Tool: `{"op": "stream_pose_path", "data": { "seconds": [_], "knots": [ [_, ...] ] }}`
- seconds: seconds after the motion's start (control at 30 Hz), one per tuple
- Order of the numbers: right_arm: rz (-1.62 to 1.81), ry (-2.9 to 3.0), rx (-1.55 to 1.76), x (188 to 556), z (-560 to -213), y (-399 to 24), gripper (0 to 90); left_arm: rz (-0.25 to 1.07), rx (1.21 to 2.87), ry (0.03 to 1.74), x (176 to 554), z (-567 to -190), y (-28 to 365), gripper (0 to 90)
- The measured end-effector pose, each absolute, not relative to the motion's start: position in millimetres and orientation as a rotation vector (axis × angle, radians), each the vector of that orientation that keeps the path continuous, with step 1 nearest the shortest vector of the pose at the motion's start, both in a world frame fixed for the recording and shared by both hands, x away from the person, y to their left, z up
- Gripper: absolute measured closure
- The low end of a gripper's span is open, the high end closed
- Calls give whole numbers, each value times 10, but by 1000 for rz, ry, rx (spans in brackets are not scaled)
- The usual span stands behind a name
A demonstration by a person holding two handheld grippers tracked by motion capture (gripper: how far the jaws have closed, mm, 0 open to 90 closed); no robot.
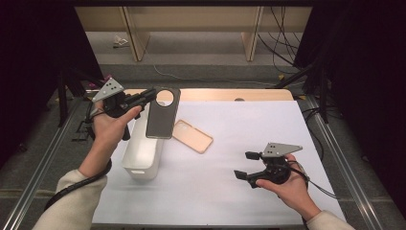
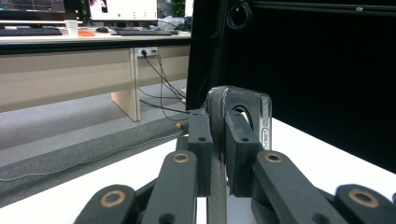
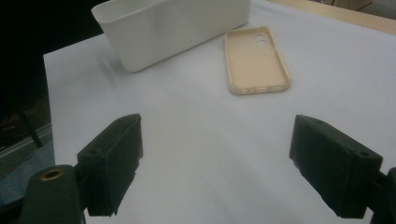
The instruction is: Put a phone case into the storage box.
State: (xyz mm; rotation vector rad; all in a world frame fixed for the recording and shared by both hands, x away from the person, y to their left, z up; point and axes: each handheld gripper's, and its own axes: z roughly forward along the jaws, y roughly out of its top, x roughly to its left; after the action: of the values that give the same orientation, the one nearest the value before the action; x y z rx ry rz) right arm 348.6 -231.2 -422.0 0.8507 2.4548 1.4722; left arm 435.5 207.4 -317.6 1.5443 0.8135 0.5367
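Observation:
A dark phone case (image 1: 163,113) with a round camera hole hangs above the white box (image 1: 141,154), held by its upper edge in my left gripper (image 1: 152,96). In the left gripper view the case (image 2: 243,103) stands edge-on, with both pads (image 2: 201,140) pressed on it. A tan phone case (image 1: 192,135) lies open side up on the white mat just right of the box; in the right gripper view the tan case (image 3: 254,59) sits beyond the jaws. My right gripper (image 1: 246,165) rests low at the front right, open and with nothing between its pads (image 3: 113,161).
The white mat (image 1: 249,129) covers most of the wooden table. The white box (image 3: 168,25) stands at the mat's left side. Metal frame rails (image 1: 335,158) run along both table sides, with cables on the floor behind.

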Motion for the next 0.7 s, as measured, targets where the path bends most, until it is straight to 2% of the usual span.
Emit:
{"op": "stream_pose_path", "data": {
  "seconds": [0.7],
  "knots": [
    [1469, 2460, 850, 3488, -4225, -2310, 183, 580, 1562, 815, 4454, -3139, 2226, 817]
  ]
}}
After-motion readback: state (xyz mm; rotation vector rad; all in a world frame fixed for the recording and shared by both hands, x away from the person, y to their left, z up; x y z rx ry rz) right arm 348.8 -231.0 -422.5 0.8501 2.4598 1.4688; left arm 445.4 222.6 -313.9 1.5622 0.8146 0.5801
